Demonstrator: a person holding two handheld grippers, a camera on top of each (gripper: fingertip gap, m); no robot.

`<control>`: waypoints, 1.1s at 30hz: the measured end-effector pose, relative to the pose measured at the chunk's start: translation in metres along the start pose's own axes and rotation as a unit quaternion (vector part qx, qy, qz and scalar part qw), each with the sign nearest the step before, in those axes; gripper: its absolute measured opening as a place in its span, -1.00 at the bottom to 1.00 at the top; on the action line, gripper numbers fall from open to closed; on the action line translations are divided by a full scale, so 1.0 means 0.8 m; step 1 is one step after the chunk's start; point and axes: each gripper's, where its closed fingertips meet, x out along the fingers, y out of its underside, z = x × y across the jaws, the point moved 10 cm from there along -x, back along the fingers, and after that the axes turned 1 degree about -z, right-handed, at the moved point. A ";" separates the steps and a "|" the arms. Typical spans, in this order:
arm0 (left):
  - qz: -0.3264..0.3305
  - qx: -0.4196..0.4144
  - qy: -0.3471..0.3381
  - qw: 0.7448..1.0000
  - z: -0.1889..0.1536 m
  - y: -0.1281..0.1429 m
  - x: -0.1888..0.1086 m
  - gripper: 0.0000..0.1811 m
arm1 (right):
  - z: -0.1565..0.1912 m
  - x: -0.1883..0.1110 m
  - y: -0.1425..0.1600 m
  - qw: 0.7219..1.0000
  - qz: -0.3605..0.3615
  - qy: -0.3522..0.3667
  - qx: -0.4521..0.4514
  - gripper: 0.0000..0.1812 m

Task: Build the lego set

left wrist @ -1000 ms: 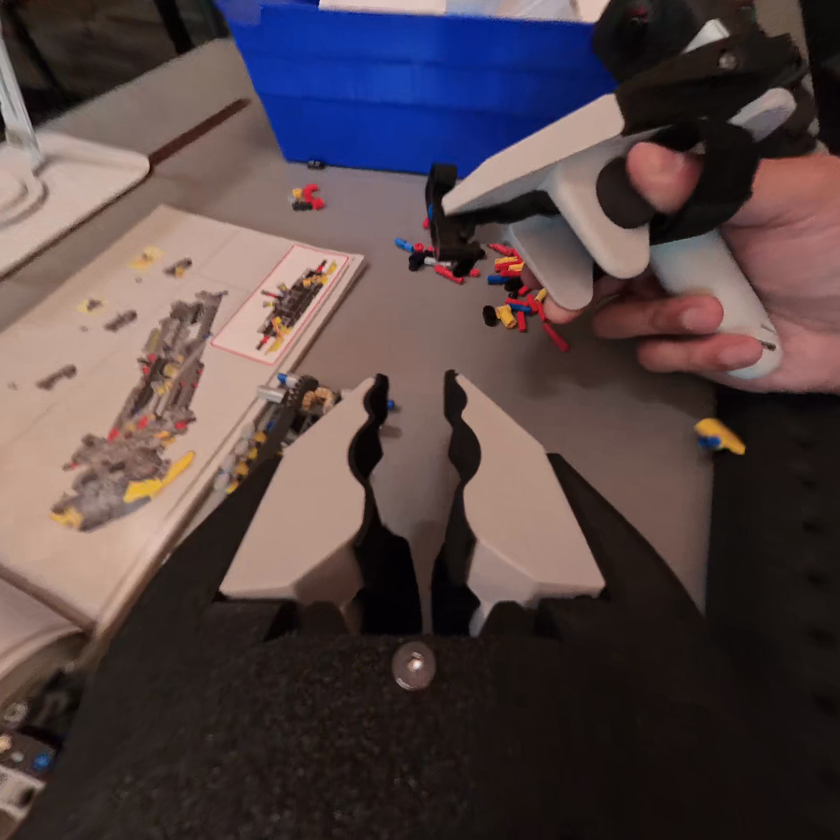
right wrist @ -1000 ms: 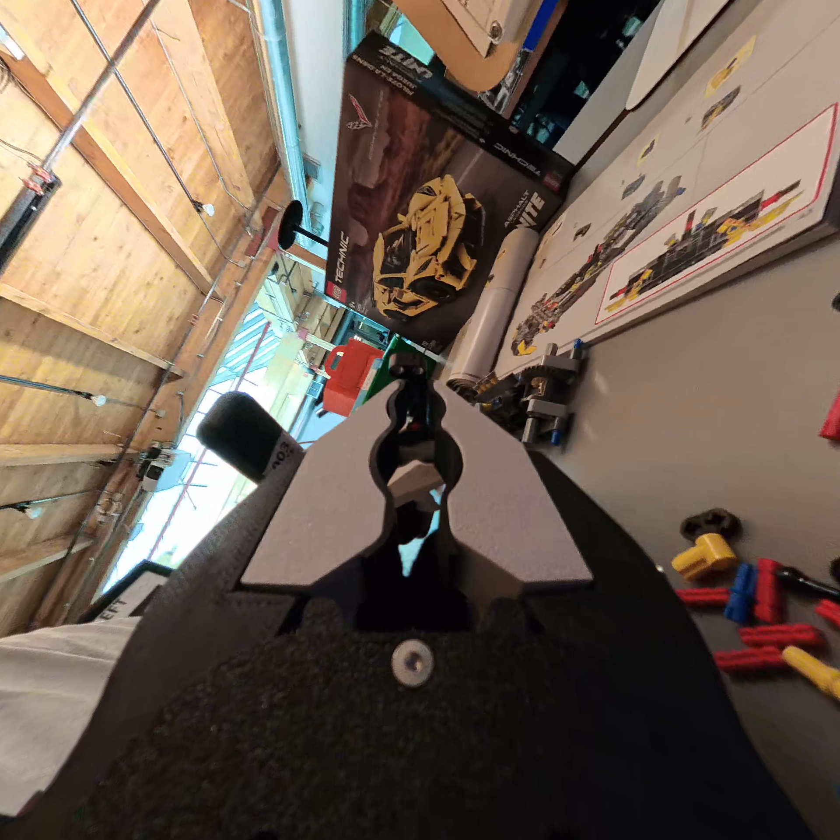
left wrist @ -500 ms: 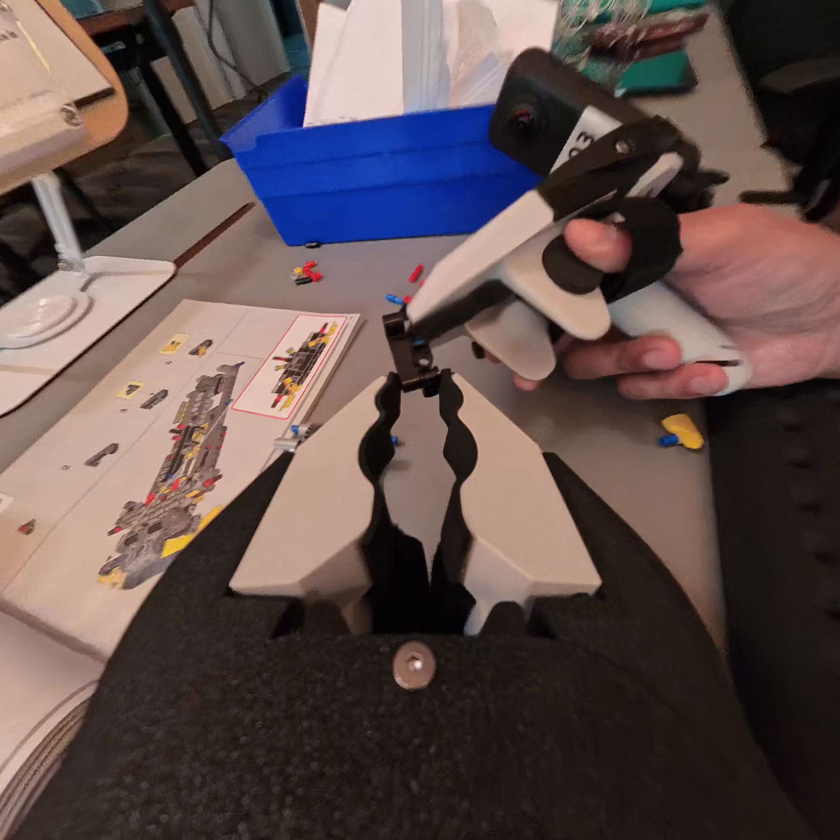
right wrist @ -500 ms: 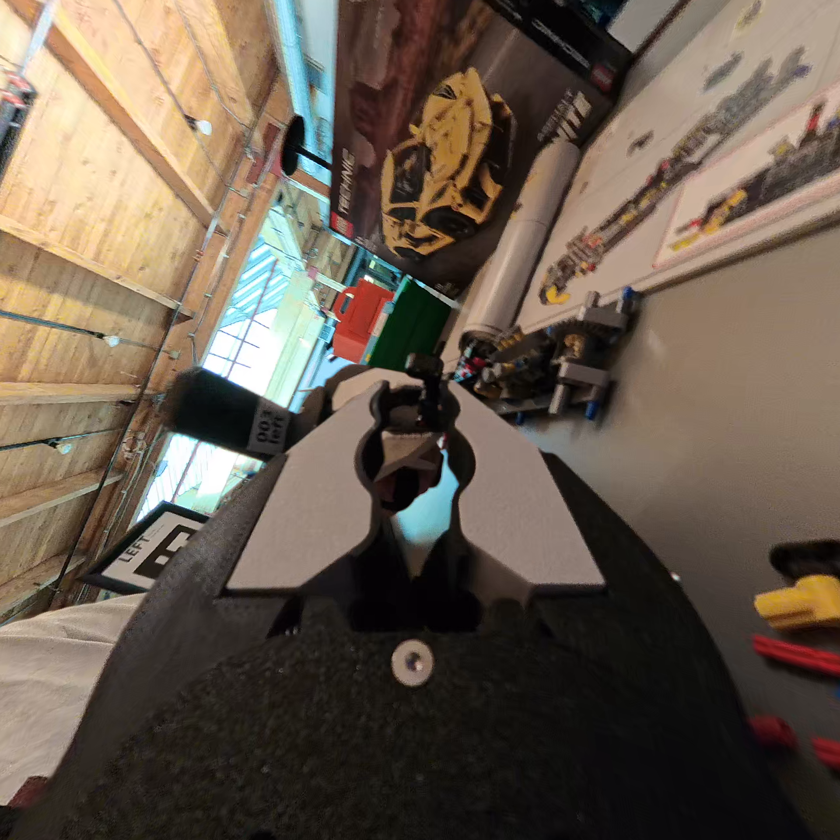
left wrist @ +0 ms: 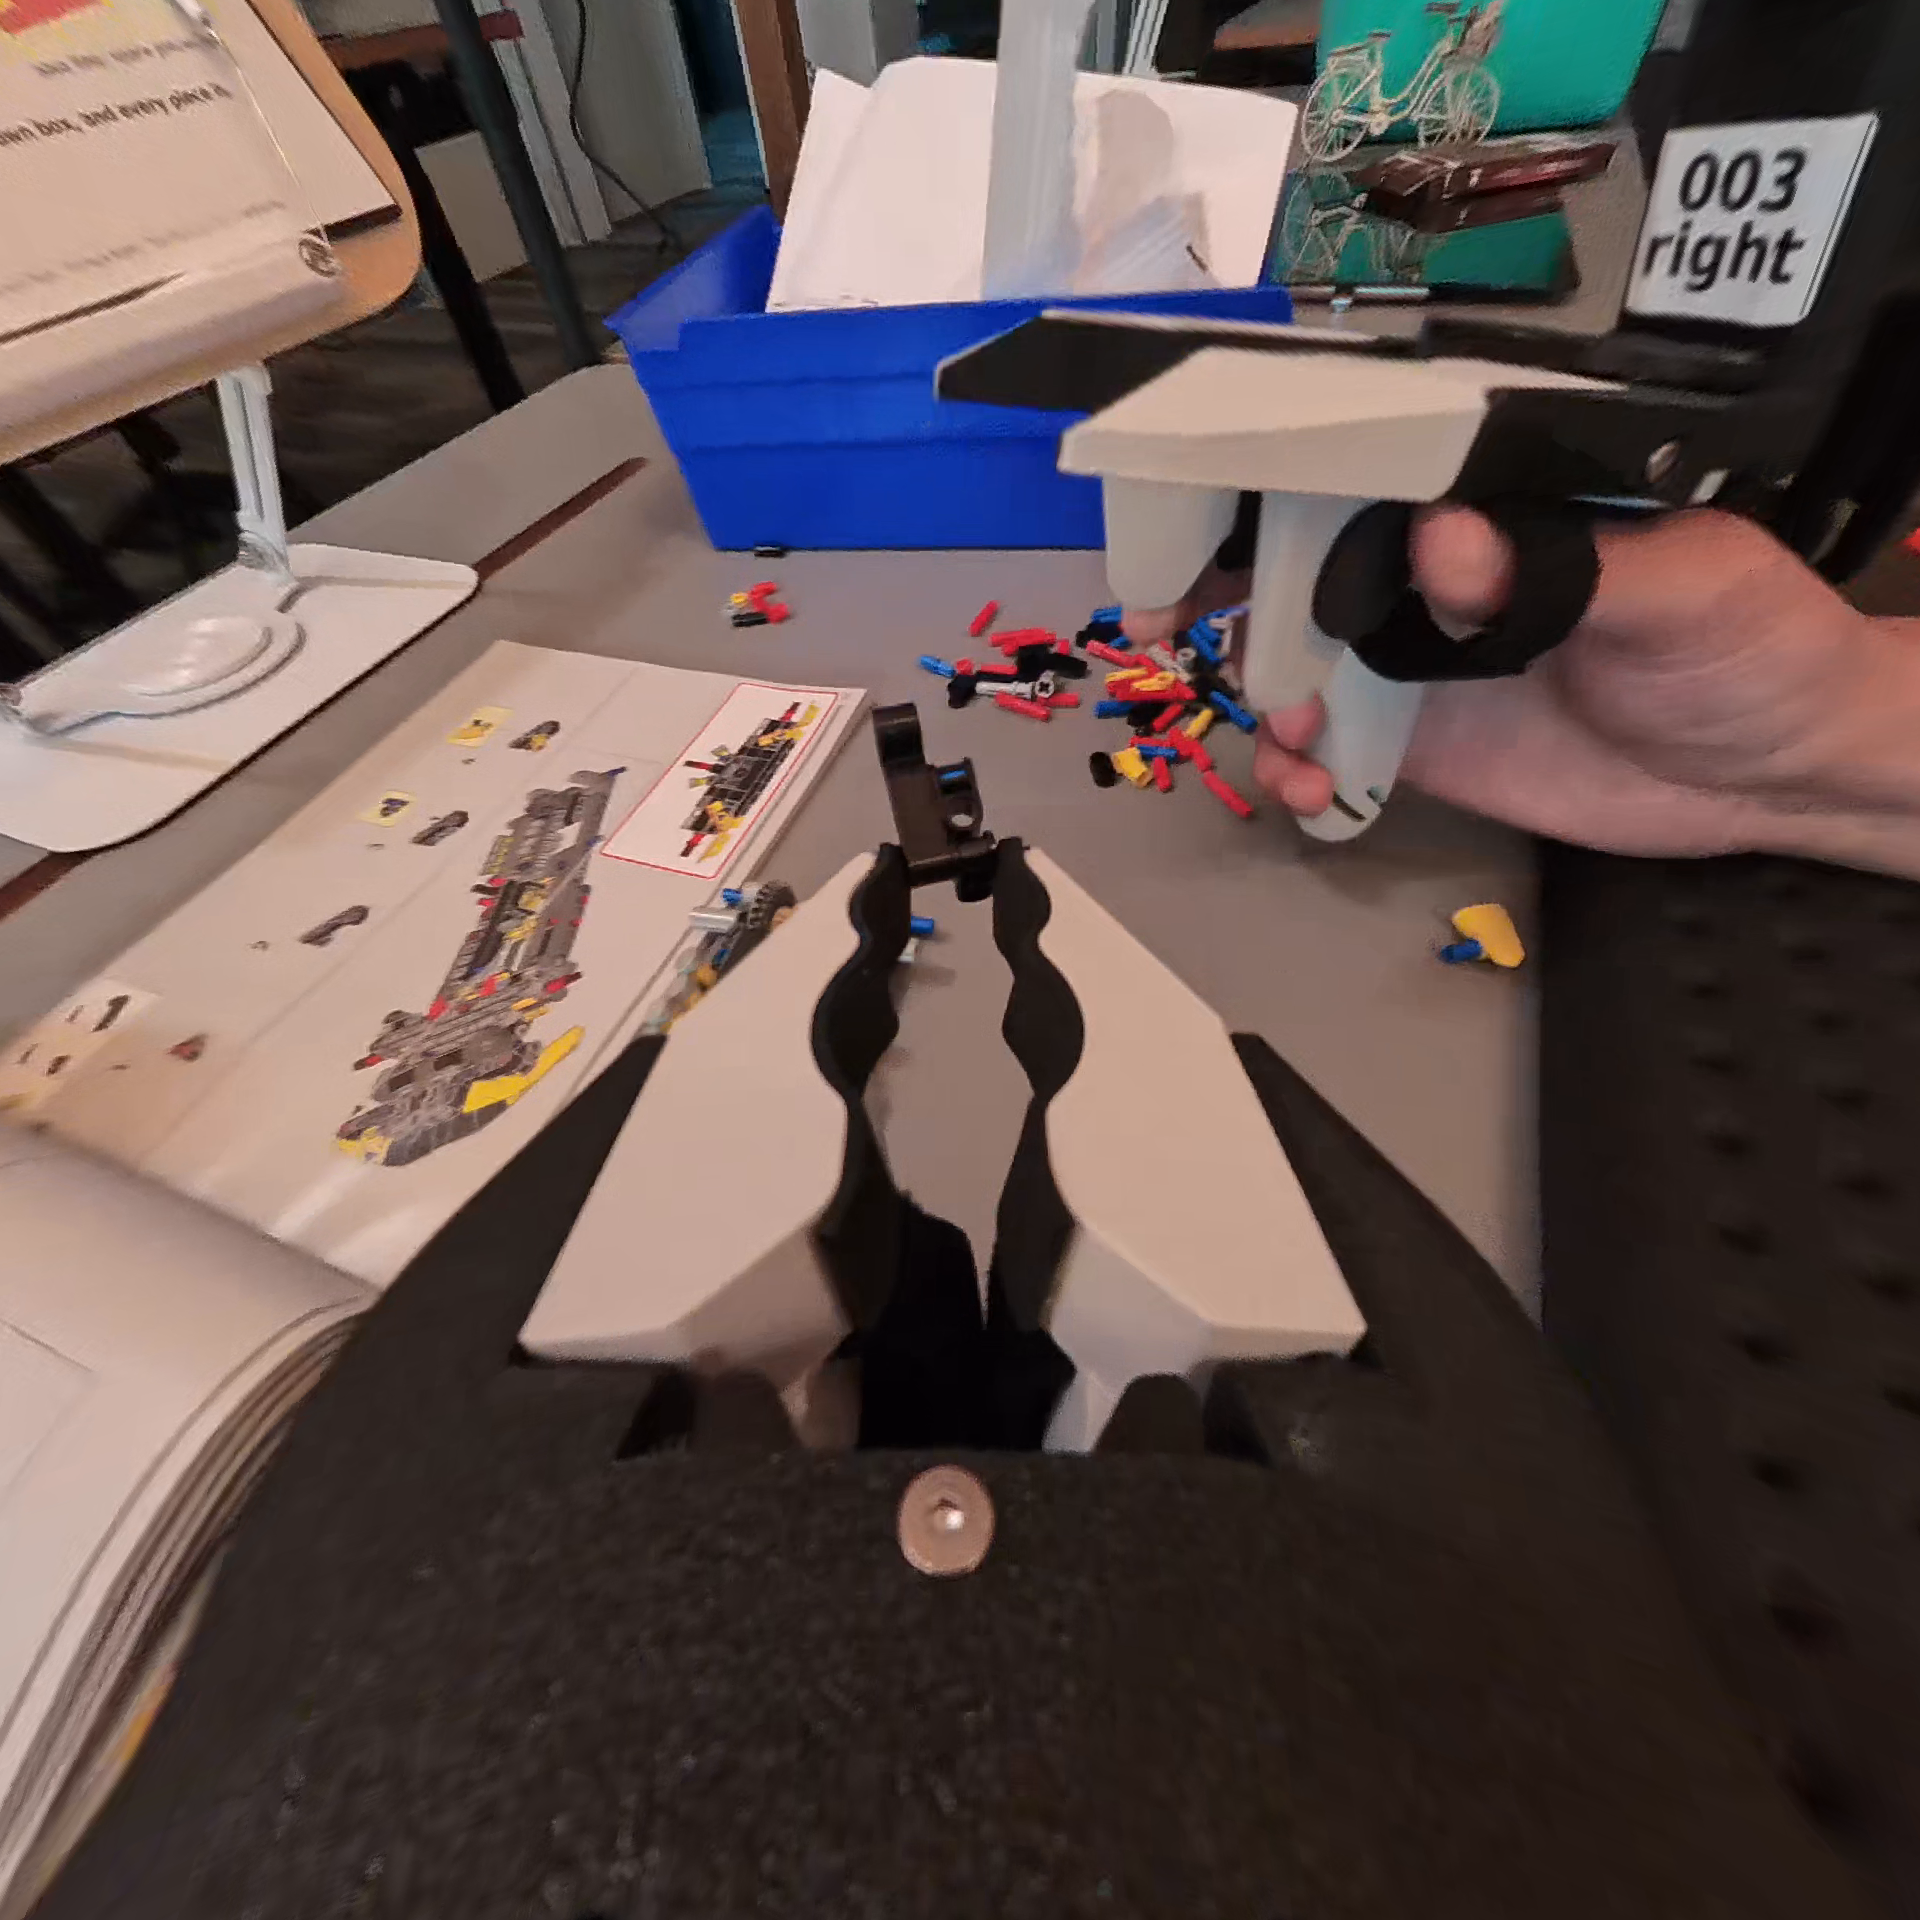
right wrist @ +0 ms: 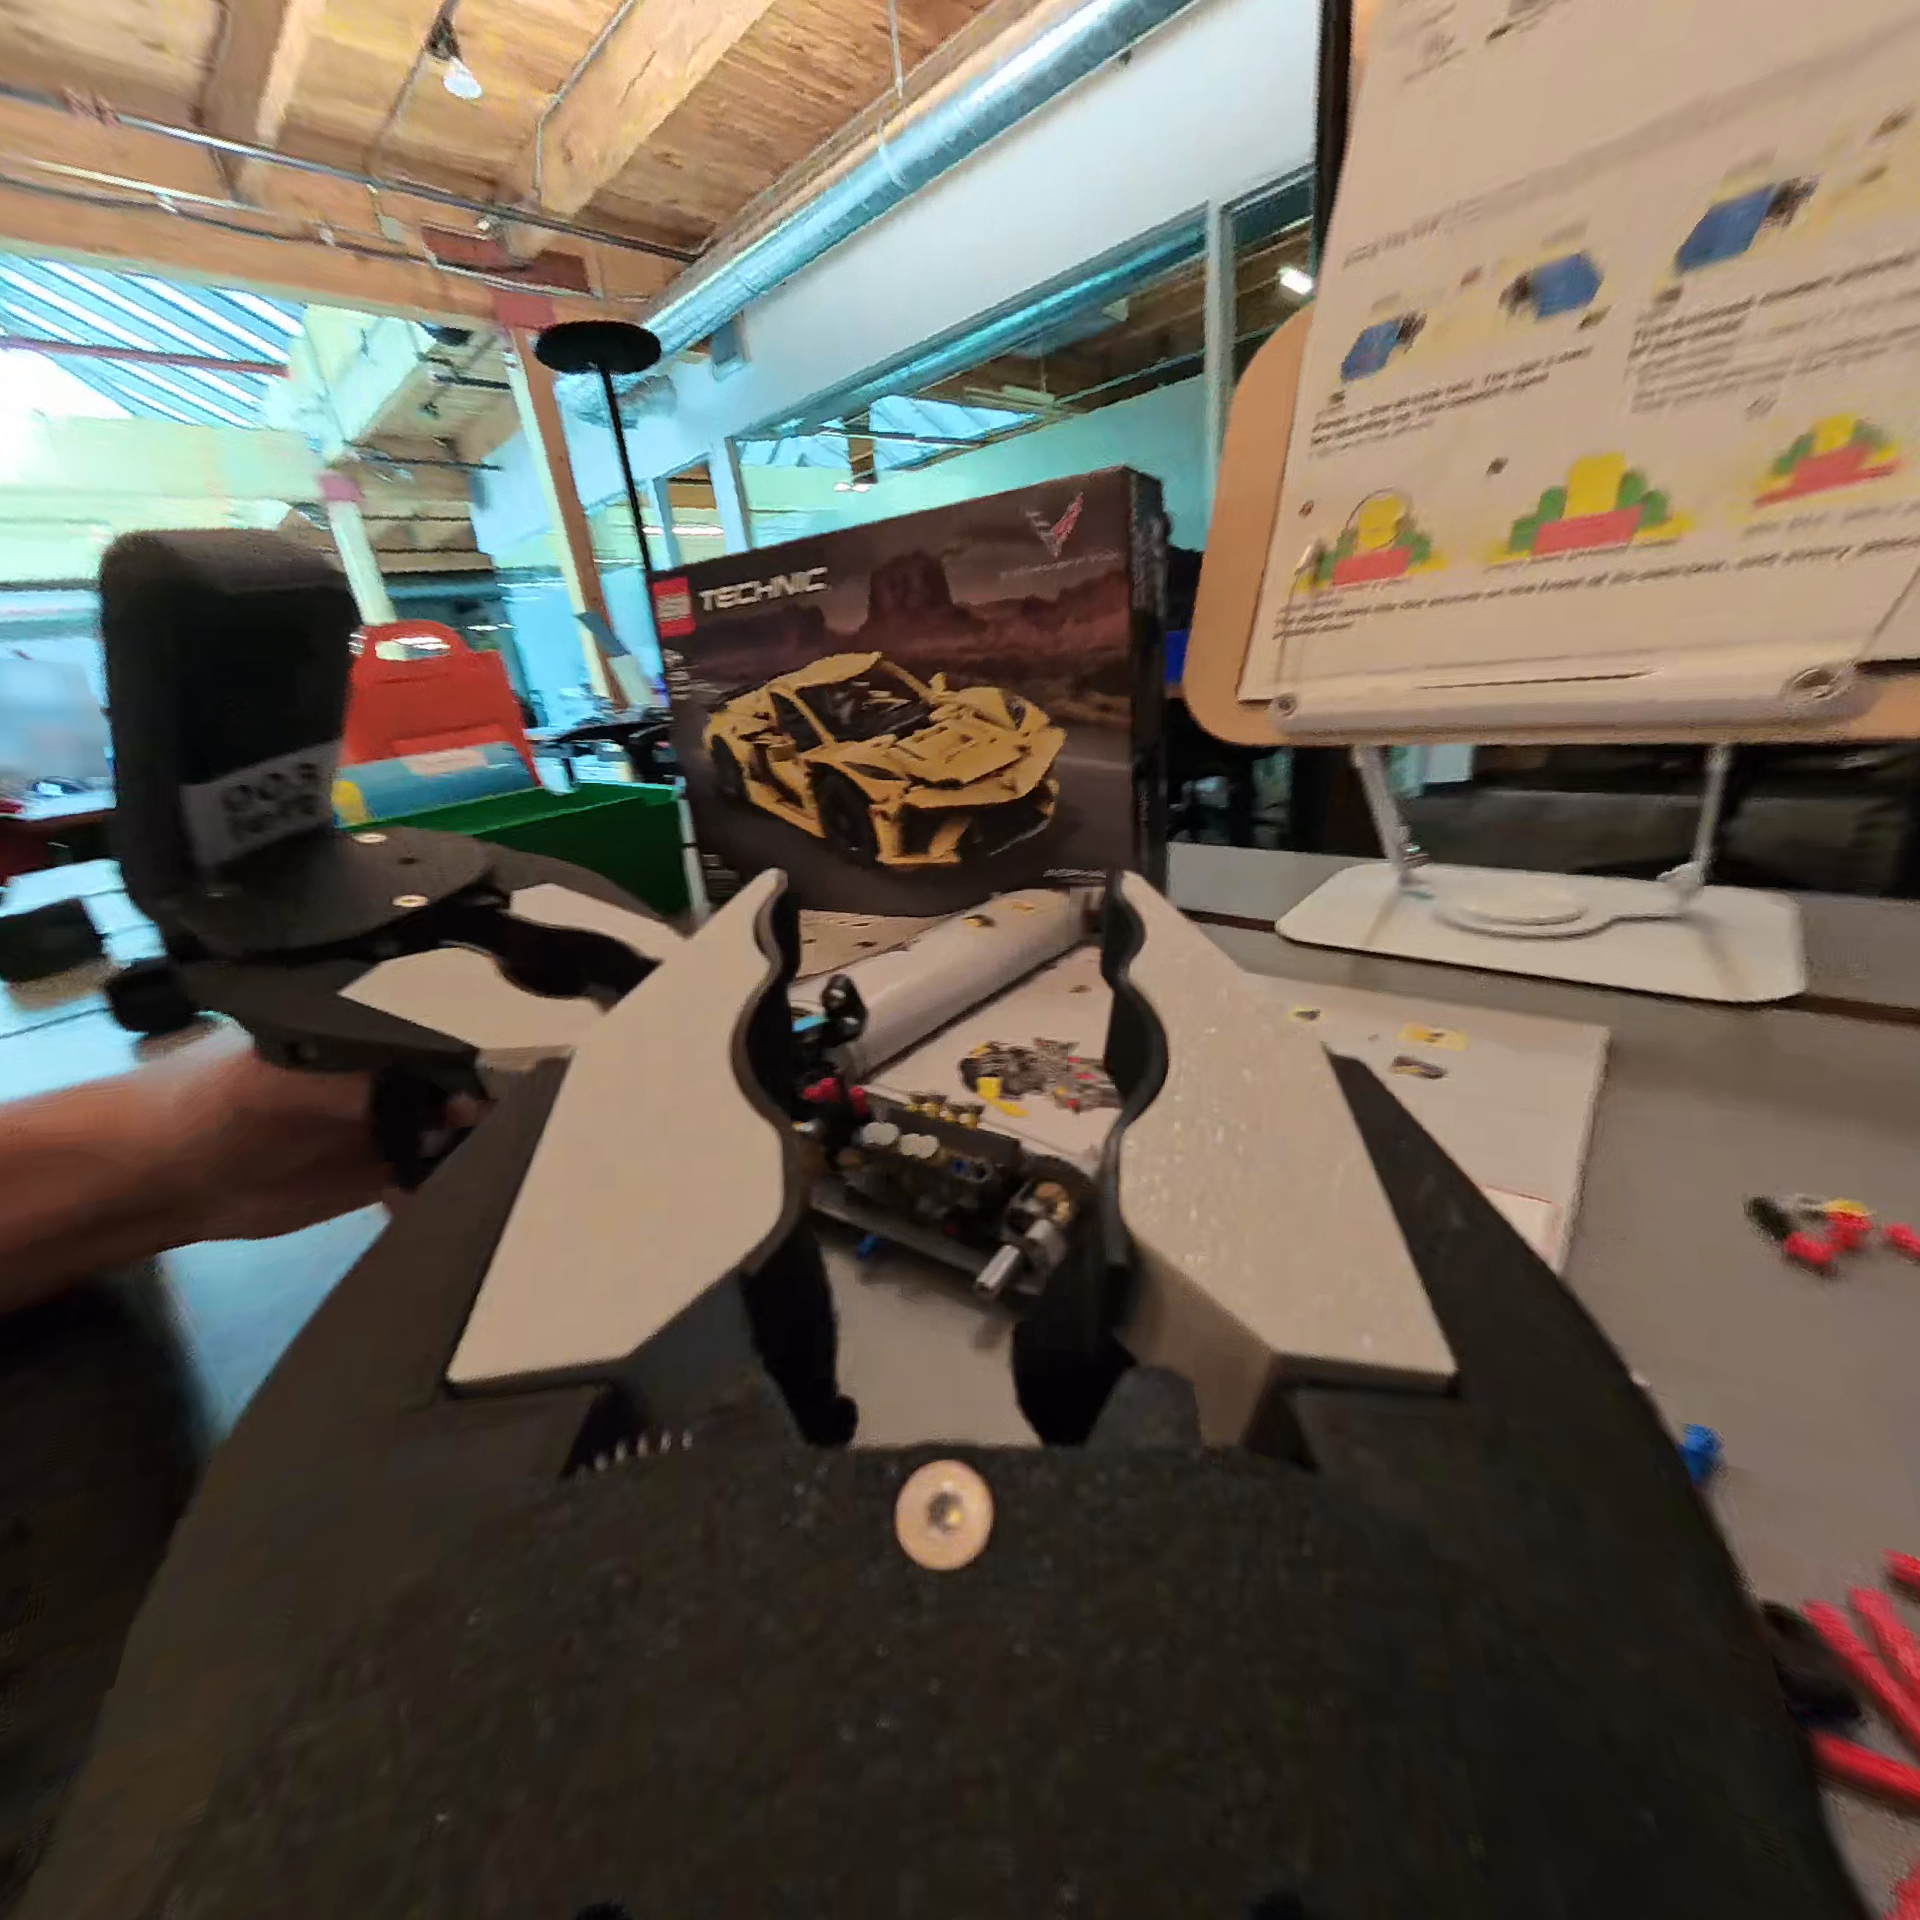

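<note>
In the left wrist view my left gripper is shut on a black lego connector piece with a blue pin in it. The piece stands up out of the fingertips, above the grey table. My right gripper hovers at the upper right, held by a hand over the pile of loose pieces. In the right wrist view my right gripper is wide open and empty. Between its fingers I see the part-built lego assembly on the table. The left gripper is at the left with the black piece.
An open instruction booklet lies at the left, with the assembly at its edge. A blue bin stands at the back. A yellow piece lies at the right. The lego box and a sheet on a stand stand behind.
My right gripper brought the black piece to my left gripper, which shut on it. The right gripper then opened wide, let go and drew back up to the right.
</note>
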 end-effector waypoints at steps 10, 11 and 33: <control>0.014 0.007 -0.027 1.000 0.004 0.018 -0.010 -0.84 | -0.034 -0.022 0.001 0.990 -0.027 0.064 0.121 -0.32; 0.020 0.009 -0.023 0.999 0.003 0.019 -0.008 -0.84 | -0.033 -0.020 0.001 0.991 -0.022 0.059 0.121 -0.32; -0.106 -0.193 0.062 0.973 0.028 0.006 -0.027 -0.81 | -0.008 0.003 0.014 0.996 0.058 0.002 0.070 -0.35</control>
